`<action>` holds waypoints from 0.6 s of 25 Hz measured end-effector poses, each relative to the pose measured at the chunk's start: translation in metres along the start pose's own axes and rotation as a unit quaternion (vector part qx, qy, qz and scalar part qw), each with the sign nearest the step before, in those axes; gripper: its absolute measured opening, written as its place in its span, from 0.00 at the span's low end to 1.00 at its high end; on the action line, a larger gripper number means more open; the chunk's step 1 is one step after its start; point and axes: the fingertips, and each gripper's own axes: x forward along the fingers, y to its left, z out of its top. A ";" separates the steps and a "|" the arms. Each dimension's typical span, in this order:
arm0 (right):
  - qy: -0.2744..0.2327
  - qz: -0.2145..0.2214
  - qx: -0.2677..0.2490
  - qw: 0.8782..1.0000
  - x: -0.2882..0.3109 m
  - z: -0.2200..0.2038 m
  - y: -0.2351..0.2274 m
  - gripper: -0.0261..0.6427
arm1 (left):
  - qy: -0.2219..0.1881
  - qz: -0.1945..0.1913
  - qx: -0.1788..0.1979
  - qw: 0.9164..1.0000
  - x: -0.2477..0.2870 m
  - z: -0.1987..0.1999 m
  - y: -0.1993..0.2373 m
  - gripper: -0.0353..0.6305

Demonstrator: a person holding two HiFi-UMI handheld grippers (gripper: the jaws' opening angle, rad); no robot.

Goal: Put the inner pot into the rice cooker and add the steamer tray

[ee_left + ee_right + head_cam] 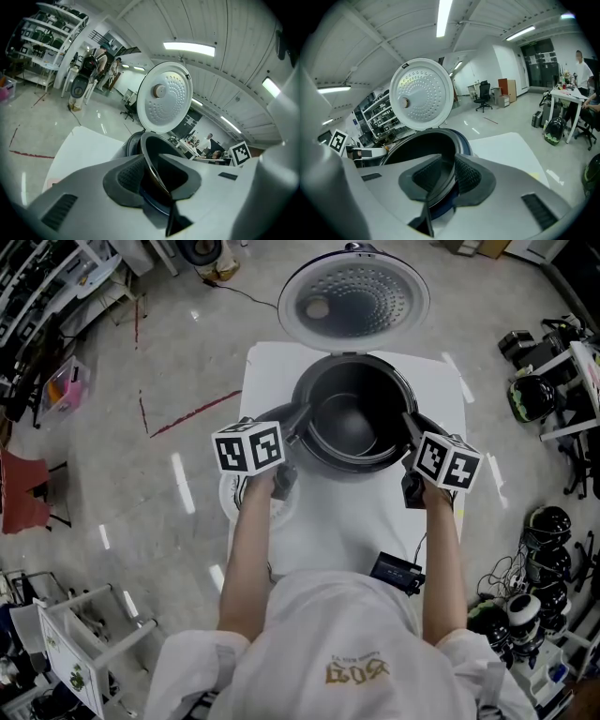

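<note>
The inner pot (352, 423) sits inside the rice cooker (274, 418), which stands on the white worktop (319, 531) with its lid (354, 298) raised upright behind it. The left hand-held gripper (298, 420) is at the left side of the pot's rim and the right hand-held gripper (410, 430) at the right side. In each gripper view the thin rim passes between the 2 jaws, but the pads stand a little apart from it, so both are open and do not clamp it.

The dark inner pot (349, 423) sits upright inside the rice cooker (303, 395), whose lid (354, 298) stands open.
</note>
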 end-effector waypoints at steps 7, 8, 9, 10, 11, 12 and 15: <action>-0.030 -0.007 -0.003 1.000 -0.014 0.000 0.012 0.18 | -0.012 0.029 0.037 0.999 -0.012 0.005 0.010 0.28; -0.039 -0.006 -0.004 0.999 -0.017 0.002 0.014 0.18 | -0.014 0.035 0.049 0.998 -0.014 0.005 0.011 0.28; -0.050 -0.002 -0.003 0.999 -0.022 0.003 0.016 0.18 | -0.019 0.040 0.063 0.997 -0.015 0.005 0.010 0.27; -0.063 0.006 0.000 0.998 -0.027 0.006 0.019 0.17 | -0.025 0.043 0.077 0.996 -0.017 0.005 0.008 0.22; -0.079 0.021 0.007 0.997 -0.032 0.009 0.023 0.15 | -0.032 0.045 0.090 0.994 -0.018 0.005 0.006 0.18; -0.094 0.040 0.019 0.995 -0.038 0.011 0.027 0.14 | -0.038 0.046 0.099 0.993 -0.019 0.005 0.003 0.17; -0.129 0.100 0.043 0.986 -0.055 0.017 0.044 0.08 | -0.052 0.046 0.108 0.992 -0.026 0.005 -0.005 0.18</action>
